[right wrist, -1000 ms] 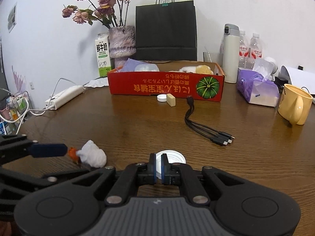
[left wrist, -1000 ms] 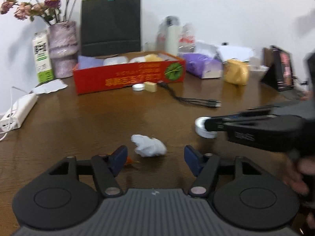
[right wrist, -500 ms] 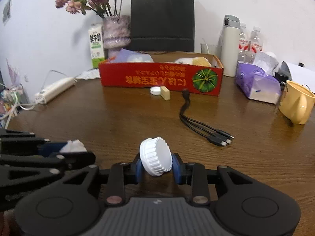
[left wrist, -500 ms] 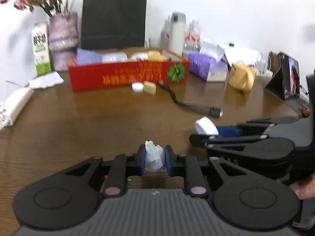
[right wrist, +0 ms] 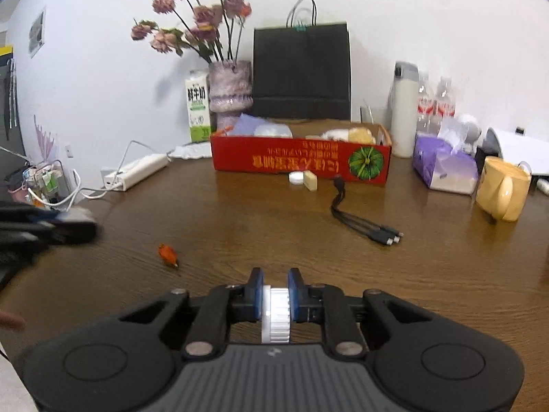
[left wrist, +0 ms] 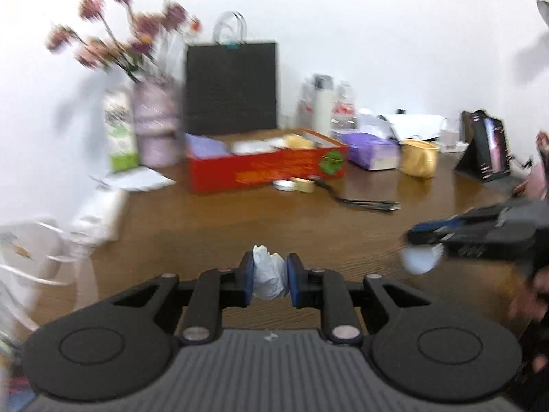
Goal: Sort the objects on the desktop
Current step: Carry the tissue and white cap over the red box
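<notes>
Brown wooden desk (right wrist: 240, 219) against white wall. Black paper bag (right wrist: 302, 72) upright at back; vase of dried pink flowers (right wrist: 230, 86) left of it, milk carton (right wrist: 198, 106) beside vase. White power strip (right wrist: 137, 171) near left edge. Thermos (right wrist: 405, 110), water bottles (right wrist: 435, 103) at right rear.

A red cardboard box (right wrist: 301, 162) printed with a green pumpkin is seen on the brown wood-grain counter (right wrist: 240, 226); a yellow ceramic mug (right wrist: 502, 189) is plain.
</notes>
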`<act>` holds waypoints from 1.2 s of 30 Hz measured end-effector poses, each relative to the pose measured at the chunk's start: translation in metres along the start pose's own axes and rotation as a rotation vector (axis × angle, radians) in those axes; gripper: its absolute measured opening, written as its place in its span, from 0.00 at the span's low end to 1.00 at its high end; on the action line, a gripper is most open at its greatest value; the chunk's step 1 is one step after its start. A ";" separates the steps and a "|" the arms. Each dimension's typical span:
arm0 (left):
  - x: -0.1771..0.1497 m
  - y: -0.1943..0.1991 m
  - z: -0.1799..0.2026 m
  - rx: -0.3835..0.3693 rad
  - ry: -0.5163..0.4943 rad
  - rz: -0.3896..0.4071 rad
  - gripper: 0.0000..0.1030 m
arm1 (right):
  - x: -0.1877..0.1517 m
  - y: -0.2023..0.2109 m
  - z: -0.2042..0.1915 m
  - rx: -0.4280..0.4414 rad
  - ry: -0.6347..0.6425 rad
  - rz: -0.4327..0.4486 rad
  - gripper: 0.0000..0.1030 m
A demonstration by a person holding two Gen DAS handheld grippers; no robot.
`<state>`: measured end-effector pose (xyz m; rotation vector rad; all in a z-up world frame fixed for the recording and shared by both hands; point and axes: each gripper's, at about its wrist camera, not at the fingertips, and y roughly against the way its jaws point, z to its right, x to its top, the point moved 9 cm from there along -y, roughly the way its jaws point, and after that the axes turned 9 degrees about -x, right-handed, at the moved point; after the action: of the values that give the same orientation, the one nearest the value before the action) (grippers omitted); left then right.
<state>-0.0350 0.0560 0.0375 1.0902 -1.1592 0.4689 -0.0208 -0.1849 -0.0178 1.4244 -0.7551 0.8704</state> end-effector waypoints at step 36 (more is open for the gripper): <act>0.005 0.054 -0.149 0.093 0.189 0.029 0.22 | -0.029 -0.005 -0.001 -0.033 0.043 -0.096 0.49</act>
<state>-0.0020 0.2084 0.0664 1.0850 -0.9959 0.6400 -0.0312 -0.1858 -0.0452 1.3974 -0.6610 0.8086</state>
